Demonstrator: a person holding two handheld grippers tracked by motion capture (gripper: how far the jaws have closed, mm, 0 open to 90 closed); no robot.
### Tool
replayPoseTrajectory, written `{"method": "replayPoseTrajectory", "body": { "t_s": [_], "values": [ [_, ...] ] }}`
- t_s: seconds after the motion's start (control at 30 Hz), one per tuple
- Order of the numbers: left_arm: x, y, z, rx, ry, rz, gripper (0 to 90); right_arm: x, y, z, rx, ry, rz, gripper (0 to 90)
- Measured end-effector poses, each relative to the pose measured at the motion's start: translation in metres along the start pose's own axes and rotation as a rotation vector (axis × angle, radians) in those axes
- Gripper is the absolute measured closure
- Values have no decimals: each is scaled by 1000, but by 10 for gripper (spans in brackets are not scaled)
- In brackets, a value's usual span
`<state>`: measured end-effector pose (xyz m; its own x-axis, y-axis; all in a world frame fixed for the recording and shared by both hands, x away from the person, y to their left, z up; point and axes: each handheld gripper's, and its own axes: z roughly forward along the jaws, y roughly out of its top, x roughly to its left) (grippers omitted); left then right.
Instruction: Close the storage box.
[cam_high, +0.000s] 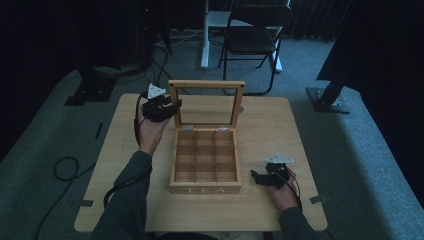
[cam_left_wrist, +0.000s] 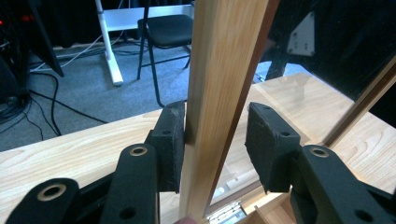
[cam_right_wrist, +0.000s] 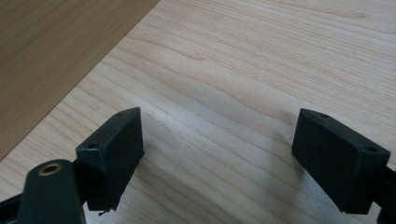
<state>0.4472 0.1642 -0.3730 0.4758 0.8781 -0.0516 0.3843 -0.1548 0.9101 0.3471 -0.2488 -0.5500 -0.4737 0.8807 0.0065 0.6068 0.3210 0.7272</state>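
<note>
A wooden tea box (cam_high: 205, 190) with several empty compartments stands mid-table, its glass-paned lid (cam_high: 206, 84) raised upright. My left gripper (cam_high: 170, 106) is at the lid's left rail. In the left gripper view that rail (cam_left_wrist: 219, 70) runs up between the jaws of the left gripper (cam_left_wrist: 215, 126): one pad (cam_left_wrist: 170, 140) touches the wood, and the other pad (cam_left_wrist: 271, 140) stands a little off it. My right gripper (cam_high: 259, 177) rests low on the table to the right of the box. The right gripper (cam_right_wrist: 217, 140) is open over bare table (cam_right_wrist: 243, 70), with the box's side wall (cam_right_wrist: 56, 56) beside it.
The table (cam_high: 280, 130) has free room on both sides of the box and in front of it. Behind it on the carpet stand a black chair (cam_high: 252, 35), a white desk leg (cam_high: 205, 35) and dark stand bases. Cables (cam_high: 65, 167) lie on the floor at the left.
</note>
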Motion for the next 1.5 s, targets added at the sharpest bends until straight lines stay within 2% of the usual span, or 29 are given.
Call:
{"method": "replayPoseTrajectory", "body": {
  "t_s": [0.17, 0.4, 0.5, 0.63, 0.73, 0.87, 1.07, 1.3, 1.4, 1.5],
  "values": [
    [-4, 0, -12, -26, 16, 5, 627, 0, 0, 0, 0, 0, -1, 158],
    [-7, 5, -21, -38, 12, -3, 627, 0, 0, 0, 0, 0, -1, 158],
    [-9, 9, -28, -67, 9, -7, 625, 0, 0, 0, 0, 0, -1, 158],
    [-15, 15, -36, -108, 30, 17, 614, 0, 0, 0, -1, 0, -2, 158],
    [-18, 19, -39, -95, 47, 18, 617, 0, 0, 0, -1, 0, -2, 158],
    [-20, 19, -40, -86, 50, -2, 617, 0, 0, 0, -1, 0, -2, 158],
    [-22, 16, -44, -82, 47, -20, 616, 0, 0, 0, -1, 0, -2, 158],
    [-22, 12, -49, -86, 32, -63, 609, 0, 0, 0, -1, 0, -1, 158],
    [-24, 12, -52, -73, 26, -83, 621, 0, 0, 0, -1, 0, -2, 158],
    [-26, 11, -54, -71, 31, -80, 624, 0, 0, 0, -1, 0, -2, 158]
  ]
}}
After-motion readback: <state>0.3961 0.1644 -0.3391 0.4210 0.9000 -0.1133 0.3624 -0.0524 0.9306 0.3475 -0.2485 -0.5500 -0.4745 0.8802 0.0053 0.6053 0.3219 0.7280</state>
